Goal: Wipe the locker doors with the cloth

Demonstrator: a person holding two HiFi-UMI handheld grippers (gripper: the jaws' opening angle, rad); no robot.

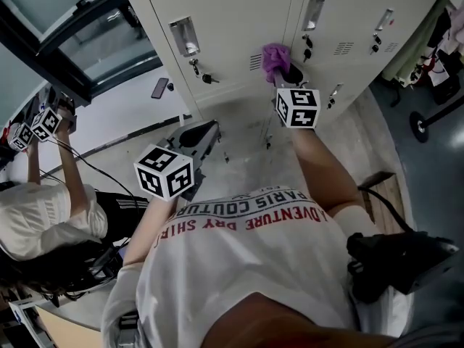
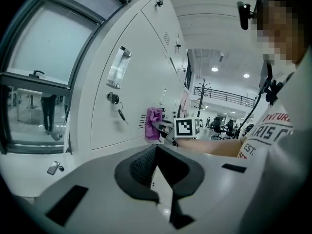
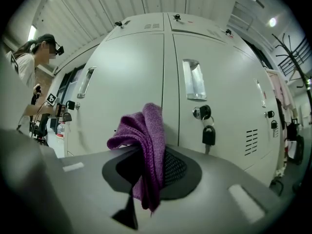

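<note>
A purple cloth is pinched in my right gripper, folded and sticking up past the jaws. In the head view the cloth is pressed against the pale locker doors near the seam between two doors. From the left gripper view the cloth shows against the locker door. My left gripper hangs lower and left, away from the lockers, jaws together with nothing between them.
Keys hang from locks on several doors, with recessed handles above. A window stands to the left of the lockers. Another person with grippers sits at left. A coat rack base is at right.
</note>
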